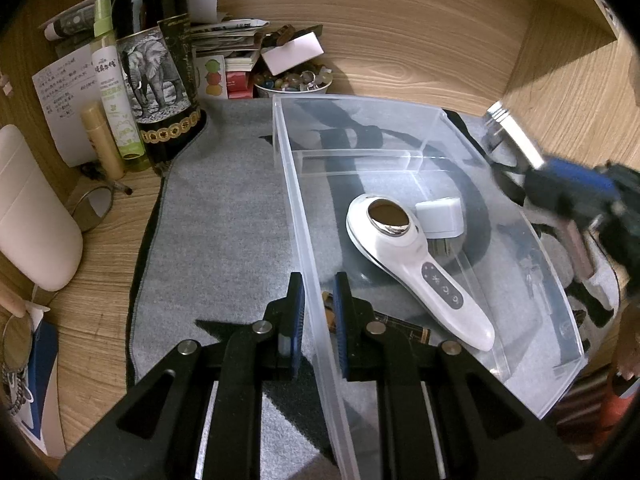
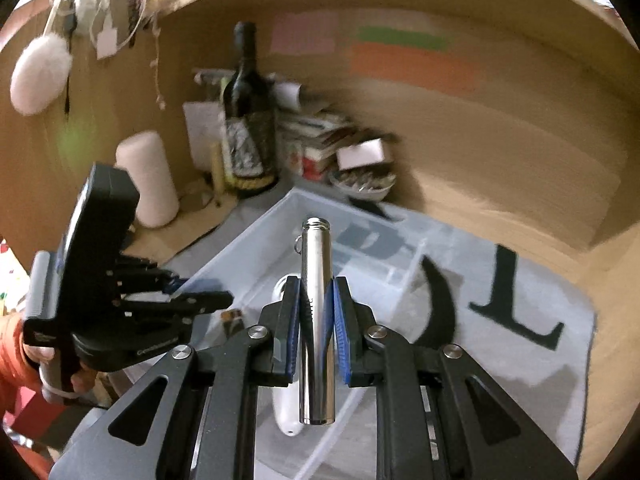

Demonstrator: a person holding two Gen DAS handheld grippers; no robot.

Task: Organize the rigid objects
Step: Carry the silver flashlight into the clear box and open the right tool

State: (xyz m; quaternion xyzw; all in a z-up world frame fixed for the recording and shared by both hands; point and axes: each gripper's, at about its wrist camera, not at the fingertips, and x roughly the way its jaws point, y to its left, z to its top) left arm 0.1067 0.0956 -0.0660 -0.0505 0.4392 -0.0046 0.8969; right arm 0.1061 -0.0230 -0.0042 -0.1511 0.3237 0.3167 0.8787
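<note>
A clear plastic bin (image 1: 288, 184) stands on a grey mat. Inside lie a white handheld device (image 1: 416, 264) with a metal disc, a white plug adapter (image 1: 440, 216) and a small dark tube (image 1: 404, 326). My left gripper (image 1: 319, 308) is shut on the bin's left wall, one pad on each side. My right gripper (image 2: 316, 312) is shut on a silver metal cylinder (image 2: 316, 280), held above the bin (image 2: 256, 236) with the white device (image 2: 286, 408) below it. In the left wrist view the right gripper (image 1: 576, 196) appears blurred at the right with the cylinder (image 1: 508, 128) sticking out.
A dark wine bottle (image 1: 154, 68), a green spray bottle (image 1: 116, 92), a small tan tube (image 1: 102, 140) and a bowl of beads (image 1: 294, 82) crowd the back left corner beside stacked papers. A white rounded container (image 1: 32, 212) stands at the left. Wooden walls enclose the desk.
</note>
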